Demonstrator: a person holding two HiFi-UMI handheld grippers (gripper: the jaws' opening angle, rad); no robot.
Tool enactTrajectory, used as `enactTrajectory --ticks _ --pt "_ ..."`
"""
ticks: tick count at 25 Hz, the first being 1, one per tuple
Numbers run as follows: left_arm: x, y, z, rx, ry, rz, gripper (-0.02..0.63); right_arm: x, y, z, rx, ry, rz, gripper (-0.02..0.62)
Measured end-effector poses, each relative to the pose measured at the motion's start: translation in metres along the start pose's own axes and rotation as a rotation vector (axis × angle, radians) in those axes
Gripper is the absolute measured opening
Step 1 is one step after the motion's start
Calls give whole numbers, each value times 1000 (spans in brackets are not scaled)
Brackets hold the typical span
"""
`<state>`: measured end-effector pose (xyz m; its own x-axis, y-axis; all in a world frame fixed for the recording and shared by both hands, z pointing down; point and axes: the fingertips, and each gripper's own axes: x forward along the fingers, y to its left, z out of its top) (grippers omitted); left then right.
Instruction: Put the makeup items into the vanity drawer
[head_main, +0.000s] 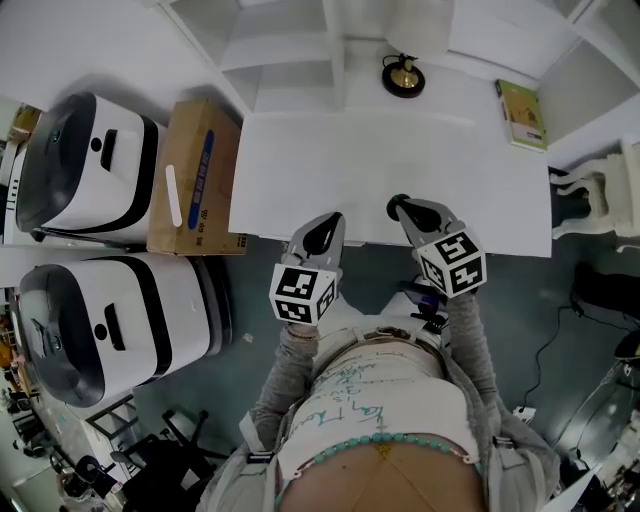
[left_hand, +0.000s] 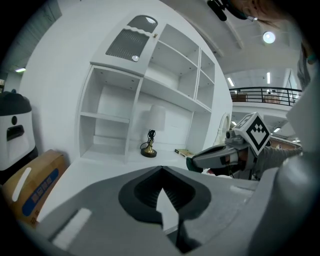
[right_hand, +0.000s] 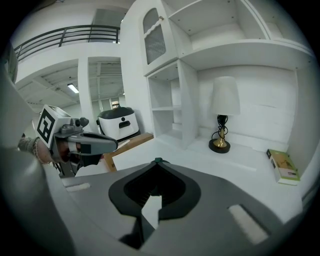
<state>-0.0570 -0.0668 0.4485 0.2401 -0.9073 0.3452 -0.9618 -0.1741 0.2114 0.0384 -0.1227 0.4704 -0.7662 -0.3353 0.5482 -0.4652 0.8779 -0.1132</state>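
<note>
The white vanity top (head_main: 330, 160) lies in front of me, and both grippers hover at its near edge. My left gripper (head_main: 331, 219) has its jaws closed tip to tip, with nothing visible between them in the left gripper view (left_hand: 161, 168). My right gripper (head_main: 398, 206) is shut on a small dark green item (left_hand: 192, 163), which peeks out at the jaw tips (right_hand: 158, 161). In the head view the item is a dark blob at the tip. No drawer and no other makeup items show in any view.
A gold-based lamp (head_main: 403, 77) and a green book (head_main: 521, 113) sit at the back of the vanity under open shelves (right_hand: 235, 50). A cardboard box (head_main: 195, 175) and two white machines (head_main: 85, 165) stand to the left. A white chair (head_main: 600, 195) is at the right.
</note>
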Motion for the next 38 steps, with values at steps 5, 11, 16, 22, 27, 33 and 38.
enactTrajectory --ticks 5,11,16,22,27,33,38 --pt "-3 13 -10 -3 15 9 2 4 4 3 1 -5 -13 29" --pt "-6 28 -27 -11 41 15 2 8 13 6 4 -5 -4 29" --pt "-7 42 -44 -10 60 32 2 10 14 6 1 6 -9 29" --pt "-7 56 -68 -21 108 59 2 10 11 4 6 19 -19 29" --pt "-7 61 -85 -24 146 58 2 9 11 0 17 27 -23 29" --pt "-8 66 -107 -22 196 49 2 12 13 -4 29 47 -22 29" --pt "-11 74 -133 -25 250 44 3 15 19 -9 41 54 -22 29"
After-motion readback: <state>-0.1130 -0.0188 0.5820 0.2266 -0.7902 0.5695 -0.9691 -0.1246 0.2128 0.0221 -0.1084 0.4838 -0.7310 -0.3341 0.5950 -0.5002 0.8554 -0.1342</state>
